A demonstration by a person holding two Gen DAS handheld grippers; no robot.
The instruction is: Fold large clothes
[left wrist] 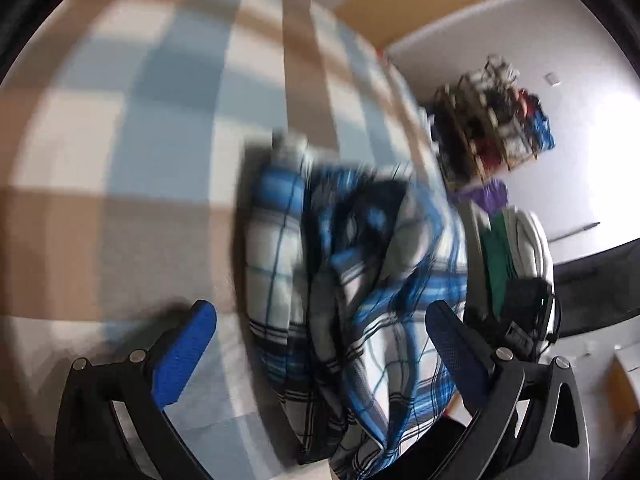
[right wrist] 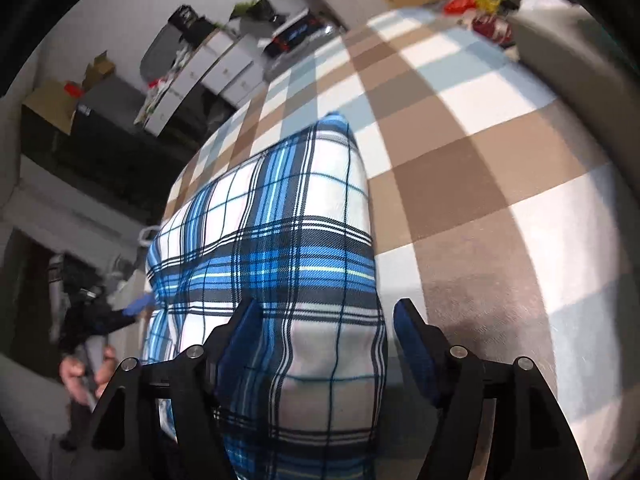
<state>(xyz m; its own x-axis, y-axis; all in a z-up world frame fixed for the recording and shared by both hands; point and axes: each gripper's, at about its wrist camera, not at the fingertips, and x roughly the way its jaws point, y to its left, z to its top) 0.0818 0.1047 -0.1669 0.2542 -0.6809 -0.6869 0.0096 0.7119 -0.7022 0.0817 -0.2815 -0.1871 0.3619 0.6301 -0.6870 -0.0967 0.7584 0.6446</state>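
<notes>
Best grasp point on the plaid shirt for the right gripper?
Probably the long folded edge of the plaid shirt on its right side, approached low across the checkered blanket. That edge runs straight and lies open there, and the right gripper stands open near it.

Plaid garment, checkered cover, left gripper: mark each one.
plaid garment (right wrist: 276,216), right wrist view, flat upper panel.
checkered cover (right wrist: 460,168), right wrist view, bare brown square.
left gripper (left wrist: 320,356), left wrist view, midway between the open fingertips.

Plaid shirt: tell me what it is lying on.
The plaid shirt lies on a checkered brown, white and pale-blue cover, which spreads out around it. What lies directly beneath the bunched fabric is covered and cannot be seen.
</notes>
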